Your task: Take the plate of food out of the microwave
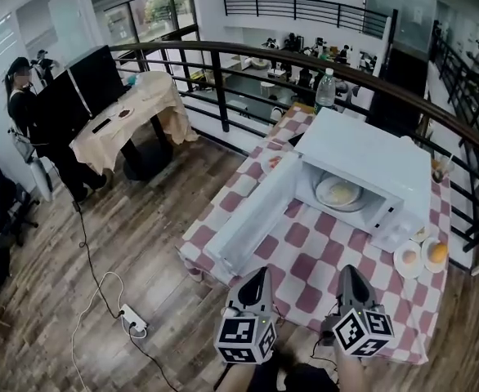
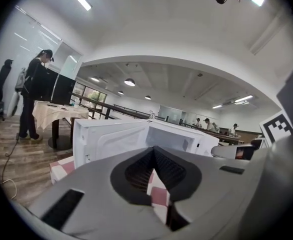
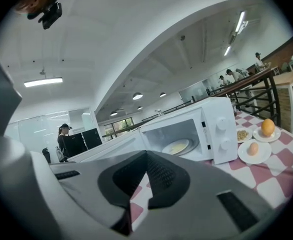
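Standing at the far left, a person point(image 1: 23, 104) was beside a table with a beige cloth point(image 1: 133, 104). Nearer the middle, the left gripper point(image 1: 258, 274) hovered over the checked tablecloth point(image 1: 305, 243), its jaws closed together on nothing, just in front of the open microwave door point(image 1: 252, 215). The plate of food point(image 1: 340, 193) lay inside the white microwave point(image 1: 370, 158). The right gripper point(image 1: 348, 272) was also clenched and empty. To its right stood an egg plate point(image 1: 399, 262) and an orange plate point(image 1: 427, 261), beside the microwave.
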Action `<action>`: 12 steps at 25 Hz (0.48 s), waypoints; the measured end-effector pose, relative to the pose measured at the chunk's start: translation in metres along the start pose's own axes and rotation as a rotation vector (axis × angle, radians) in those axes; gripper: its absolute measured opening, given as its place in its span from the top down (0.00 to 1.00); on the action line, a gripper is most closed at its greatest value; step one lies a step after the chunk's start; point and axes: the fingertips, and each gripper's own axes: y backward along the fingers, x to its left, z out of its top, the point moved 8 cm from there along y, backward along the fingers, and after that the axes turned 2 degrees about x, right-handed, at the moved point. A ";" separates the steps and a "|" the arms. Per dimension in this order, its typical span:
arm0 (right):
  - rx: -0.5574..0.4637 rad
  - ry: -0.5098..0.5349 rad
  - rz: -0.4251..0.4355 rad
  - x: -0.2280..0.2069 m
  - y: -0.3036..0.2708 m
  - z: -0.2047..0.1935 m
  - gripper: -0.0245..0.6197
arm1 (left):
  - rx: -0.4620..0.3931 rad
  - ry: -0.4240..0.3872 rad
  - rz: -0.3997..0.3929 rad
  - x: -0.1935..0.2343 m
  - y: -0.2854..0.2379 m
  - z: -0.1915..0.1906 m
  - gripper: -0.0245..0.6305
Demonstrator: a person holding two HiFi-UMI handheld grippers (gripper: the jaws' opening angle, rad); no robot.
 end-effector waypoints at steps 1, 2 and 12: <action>0.001 -0.009 -0.011 0.000 -0.002 -0.002 0.98 | 0.005 0.000 -0.012 0.002 -0.004 0.000 0.94; 0.004 -0.016 -0.021 0.000 -0.004 -0.004 0.98 | 0.010 0.001 -0.023 0.004 -0.007 -0.001 0.94; 0.024 -0.067 -0.085 -0.009 -0.014 -0.013 0.98 | 0.069 0.016 -0.110 0.002 -0.038 -0.015 0.94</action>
